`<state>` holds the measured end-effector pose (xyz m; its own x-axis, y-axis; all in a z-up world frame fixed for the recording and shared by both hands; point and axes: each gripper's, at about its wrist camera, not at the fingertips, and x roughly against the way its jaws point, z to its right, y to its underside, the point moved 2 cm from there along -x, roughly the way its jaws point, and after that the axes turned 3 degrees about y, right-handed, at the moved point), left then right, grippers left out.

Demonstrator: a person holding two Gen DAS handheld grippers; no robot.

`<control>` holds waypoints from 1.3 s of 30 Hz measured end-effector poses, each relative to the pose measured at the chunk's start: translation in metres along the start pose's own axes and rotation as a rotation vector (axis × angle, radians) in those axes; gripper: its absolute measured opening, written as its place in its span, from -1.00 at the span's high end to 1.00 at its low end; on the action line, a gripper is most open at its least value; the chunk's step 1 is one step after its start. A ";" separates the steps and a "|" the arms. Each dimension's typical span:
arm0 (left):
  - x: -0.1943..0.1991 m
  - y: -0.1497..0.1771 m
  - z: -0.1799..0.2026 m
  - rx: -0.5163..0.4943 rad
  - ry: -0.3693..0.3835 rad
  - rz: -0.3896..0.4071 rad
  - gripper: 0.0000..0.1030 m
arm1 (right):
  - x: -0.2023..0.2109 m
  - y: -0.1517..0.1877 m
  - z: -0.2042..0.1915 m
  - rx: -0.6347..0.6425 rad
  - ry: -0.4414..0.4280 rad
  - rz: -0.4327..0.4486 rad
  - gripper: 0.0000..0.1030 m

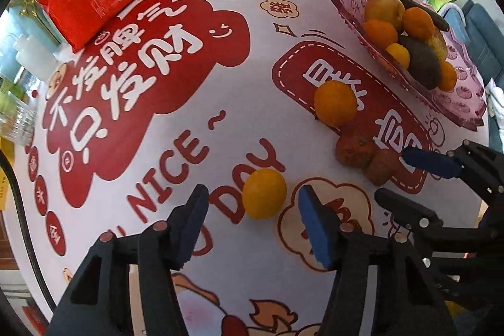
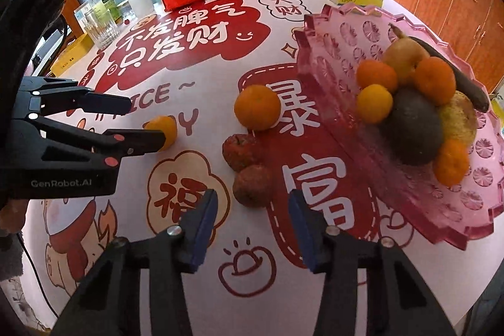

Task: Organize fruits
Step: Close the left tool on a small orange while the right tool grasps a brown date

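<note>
A printed tablecloth carries the pink fruit tray, far right, heaped with fruit. Left gripper gapes wide around a yellow orange; right gripper hangs wide near two shrivelled brown fruits.

**Two wrist views over one table**

The left wrist camera looks forward, low and close over the tablecloth. The right wrist camera looks likewise from the right. Both share the pink tray and loose oranges.
</note>
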<state>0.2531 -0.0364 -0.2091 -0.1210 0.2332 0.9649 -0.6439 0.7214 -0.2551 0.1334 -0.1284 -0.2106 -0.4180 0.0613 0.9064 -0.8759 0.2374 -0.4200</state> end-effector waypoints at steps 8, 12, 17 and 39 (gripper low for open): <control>-0.015 -0.001 0.002 0.017 0.033 -0.028 0.41 | -0.010 -0.003 0.002 -0.001 -0.004 -0.010 0.31; -0.016 0.001 0.001 0.031 0.040 -0.019 0.43 | -0.012 -0.003 0.000 0.001 -0.015 -0.005 0.41; -0.011 0.007 0.000 0.059 0.052 -0.016 0.44 | -0.009 -0.001 -0.001 0.000 -0.027 -0.004 0.43; 0.093 0.054 0.049 0.194 0.020 0.123 0.45 | 0.065 0.028 -0.006 0.032 -0.097 0.040 0.44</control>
<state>0.1701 -0.0073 -0.1306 -0.1943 0.3258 0.9253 -0.7583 0.5485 -0.3524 0.0829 -0.1119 -0.1629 -0.4724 -0.0242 0.8810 -0.8649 0.2050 -0.4581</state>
